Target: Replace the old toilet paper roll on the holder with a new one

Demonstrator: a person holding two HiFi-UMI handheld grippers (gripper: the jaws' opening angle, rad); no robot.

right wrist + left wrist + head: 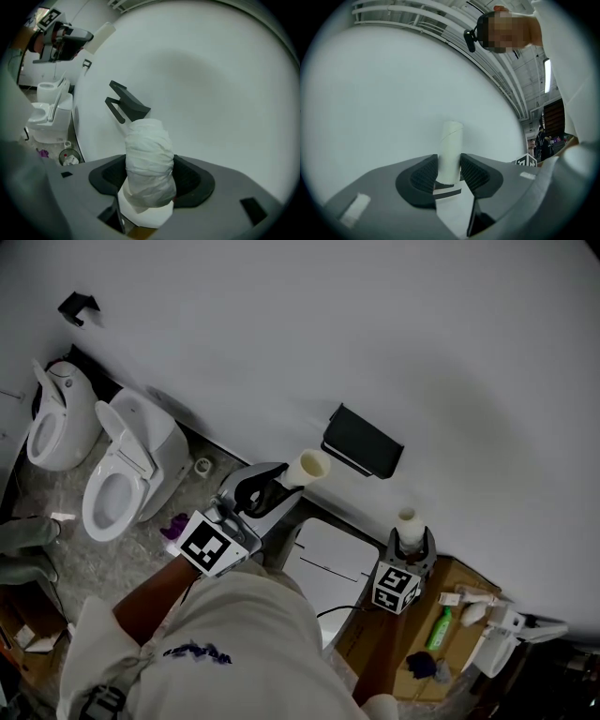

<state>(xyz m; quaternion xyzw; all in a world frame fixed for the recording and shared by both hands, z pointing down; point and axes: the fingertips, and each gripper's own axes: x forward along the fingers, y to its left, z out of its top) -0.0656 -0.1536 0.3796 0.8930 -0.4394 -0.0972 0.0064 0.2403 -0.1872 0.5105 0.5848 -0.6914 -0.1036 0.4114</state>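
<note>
My left gripper (280, 484) is shut on an empty cardboard tube (307, 468), held up in front of the white wall just left of the black holder (362, 442). In the left gripper view the tube (450, 149) stands upright between the pads of my left gripper (450, 171). My right gripper (411, 540) is below and right of the holder, shut on a new white toilet paper roll (407, 518). The right gripper view shows that roll (149, 165), wrinkled on the outside, clamped in my right gripper (150, 177), with the bare holder (127, 104) beyond it.
Two white toilets (117, 474) stand along the wall at the left, with a small waste bin (69, 157) near them. A cardboard box (450, 620) at the lower right holds a green bottle (440, 628) and other small items. The person's white sleeve (234, 652) fills the foreground.
</note>
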